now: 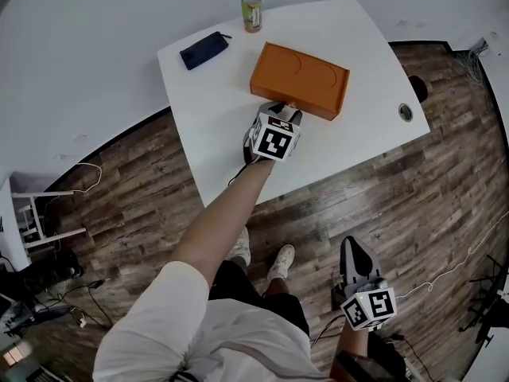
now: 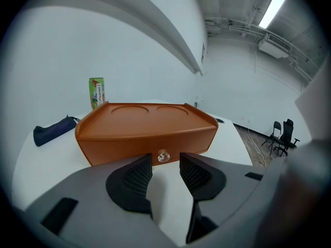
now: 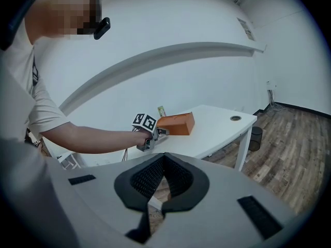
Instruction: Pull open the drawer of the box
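Observation:
An orange box [image 1: 300, 78] [image 2: 147, 128] lies on the white table [image 1: 215, 126]. Its drawer front [image 2: 150, 144] sits flush with the box and carries a small clear knob [image 2: 163, 156]. My left gripper [image 1: 286, 111] [image 2: 165, 163] is open right in front of that knob. The knob shows in the gap just beyond the fingertips, and the pads do not touch it. My right gripper [image 1: 352, 251] [image 3: 163, 159] hangs low beside the person's legs, off the table, with its jaws shut on nothing. The right gripper view shows the box [image 3: 177, 123] from afar.
Behind the box stand a green can [image 1: 251, 12] [image 2: 96, 92] and, to its left, a dark blue pouch [image 1: 203, 50] [image 2: 54, 128]. The table has a cable hole [image 1: 406, 111] near its right edge. A dark bin [image 1: 417, 86] stands on the wooden floor.

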